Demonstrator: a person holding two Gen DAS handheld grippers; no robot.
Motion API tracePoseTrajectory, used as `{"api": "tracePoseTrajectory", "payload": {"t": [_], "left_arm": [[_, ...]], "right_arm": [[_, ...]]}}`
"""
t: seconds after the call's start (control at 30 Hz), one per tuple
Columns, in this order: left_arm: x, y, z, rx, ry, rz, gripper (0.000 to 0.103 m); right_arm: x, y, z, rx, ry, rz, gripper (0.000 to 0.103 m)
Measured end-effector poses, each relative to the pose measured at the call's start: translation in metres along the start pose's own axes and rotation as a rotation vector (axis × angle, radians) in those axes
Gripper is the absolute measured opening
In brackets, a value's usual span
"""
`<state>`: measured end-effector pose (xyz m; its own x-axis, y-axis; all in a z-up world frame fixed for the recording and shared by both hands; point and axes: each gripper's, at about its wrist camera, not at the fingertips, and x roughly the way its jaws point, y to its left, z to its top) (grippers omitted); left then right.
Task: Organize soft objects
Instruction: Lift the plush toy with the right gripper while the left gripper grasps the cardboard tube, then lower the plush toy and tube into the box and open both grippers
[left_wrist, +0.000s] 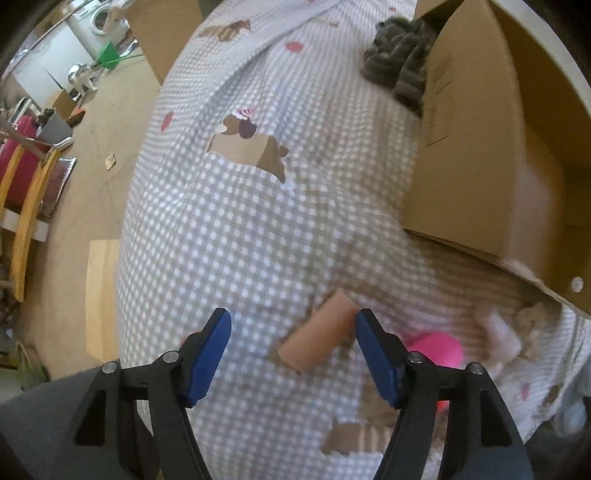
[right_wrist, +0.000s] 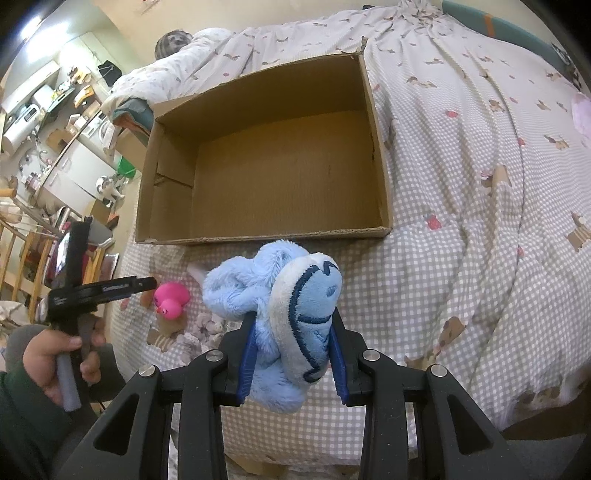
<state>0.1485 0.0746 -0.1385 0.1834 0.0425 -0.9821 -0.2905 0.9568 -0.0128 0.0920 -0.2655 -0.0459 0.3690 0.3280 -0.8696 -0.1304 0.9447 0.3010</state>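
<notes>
The right tongs (right_wrist: 291, 354) clamp one blue plush toy (right_wrist: 280, 306) above the bed (right_wrist: 461, 206), near one empty cardboard box (right_wrist: 373, 110). The left tongs (left_wrist: 293, 354) stand apart, empty, beside one pink duck (right_wrist: 170, 299).

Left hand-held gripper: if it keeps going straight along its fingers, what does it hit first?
Most likely the checked bedspread. The left hand-held gripper is open with nothing between its pads; the pink duck lies off to its right. Depth is unclear.
</notes>
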Motion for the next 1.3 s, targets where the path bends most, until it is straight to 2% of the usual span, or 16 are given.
{"api": "tracePoseTrajectory", "payload": {"t": [0.07,0.1,0.17,0.27,0.4,0.47,0.57,0.67,0.97,1.1,1.3], "left_arm": [[0.008,0.0,0.004,-0.008,0.019,-0.029,0.031],[0.01,-0.001,0.005,-0.009,0.026,-0.046,0.028],[0.01,-0.005,0.008,0.011,0.011,-0.04,0.013],[0.004,-0.005,0.01,0.002,-0.027,-0.024,0.008],[-0.009,0.009,0.018,-0.091,-0.074,-0.056,0.005],[-0.018,0.019,0.023,-0.145,-0.105,-0.101,0.004],[-0.028,0.026,0.023,-0.184,-0.128,-0.168,0.004],[-0.043,0.028,0.017,-0.196,-0.137,-0.203,0.004],[-0.1,0.003,-0.005,-0.127,-0.217,-0.265,0.004],[-0.128,-0.009,-0.006,-0.067,-0.291,-0.257,0.004],[-0.162,-0.029,0.005,-0.005,-0.355,-0.261,0.004]], "right_arm": [[0.0,-0.001,0.0,0.002,0.0,-0.003,0.036],[0.0,0.0,0.0,0.003,0.0,-0.004,0.036],[0.0,-0.001,-0.001,0.004,0.0,-0.004,0.036],[0.001,-0.002,-0.001,0.01,0.003,-0.004,0.036],[-0.001,-0.002,0.0,0.011,-0.001,0.001,0.036],[-0.001,-0.002,0.0,0.009,-0.002,0.001,0.036],[-0.002,-0.003,0.0,0.014,-0.005,0.004,0.036],[-0.002,-0.003,0.0,0.016,-0.006,0.007,0.036],[-0.009,-0.001,0.002,0.012,-0.032,0.032,0.036],[-0.02,0.0,0.005,0.022,-0.061,0.064,0.036],[-0.04,0.006,0.025,0.045,-0.113,0.109,0.036]]}}
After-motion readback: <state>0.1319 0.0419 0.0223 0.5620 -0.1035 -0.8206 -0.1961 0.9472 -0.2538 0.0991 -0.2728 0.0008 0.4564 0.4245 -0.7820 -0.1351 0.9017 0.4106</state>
